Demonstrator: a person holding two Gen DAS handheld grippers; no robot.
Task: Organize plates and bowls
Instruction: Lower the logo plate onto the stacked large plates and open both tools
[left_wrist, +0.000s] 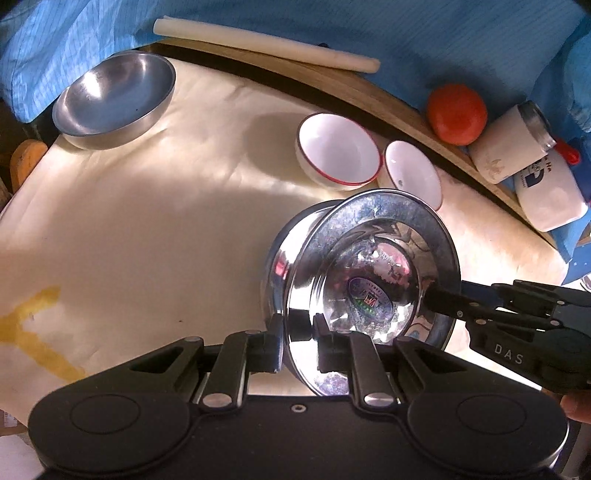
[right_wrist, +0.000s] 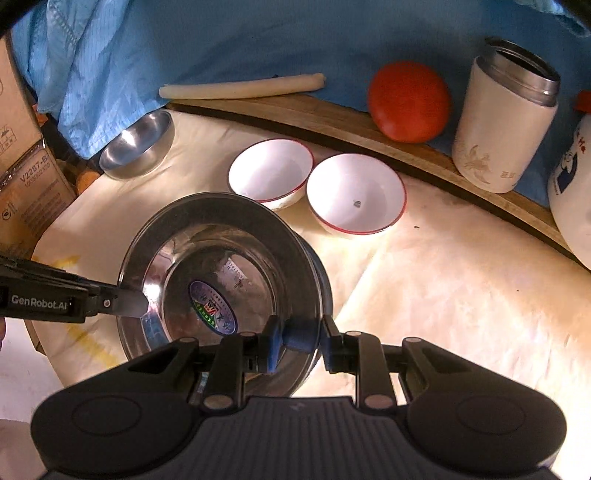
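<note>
A shiny wide-rimmed steel bowl (left_wrist: 388, 210) (right_wrist: 221, 258) with an oval sticker inside is held over the cream cloth between both grippers. My left gripper (left_wrist: 299, 343) is shut on its near rim, one pad inside and one outside. My right gripper (right_wrist: 299, 343) is shut on the opposite rim in the same way. Each gripper shows in the other's view, the right gripper (left_wrist: 447, 302) and the left gripper (right_wrist: 129, 302). Two white red-rimmed bowls (left_wrist: 338, 151) (left_wrist: 413, 173) (right_wrist: 271, 170) (right_wrist: 356, 194) stand side by side just beyond. A dull steel bowl (left_wrist: 114, 96) (right_wrist: 138, 142) sits at the far left.
Along the wooden back edge (right_wrist: 332, 122) stand a red round fruit (left_wrist: 456, 112) (right_wrist: 408, 101), a white flask (left_wrist: 509, 144) (right_wrist: 506, 122) and a white bottle (left_wrist: 550, 192). A white roll (right_wrist: 240, 88) lies against blue fabric. A cardboard box (right_wrist: 22, 166) is at the left.
</note>
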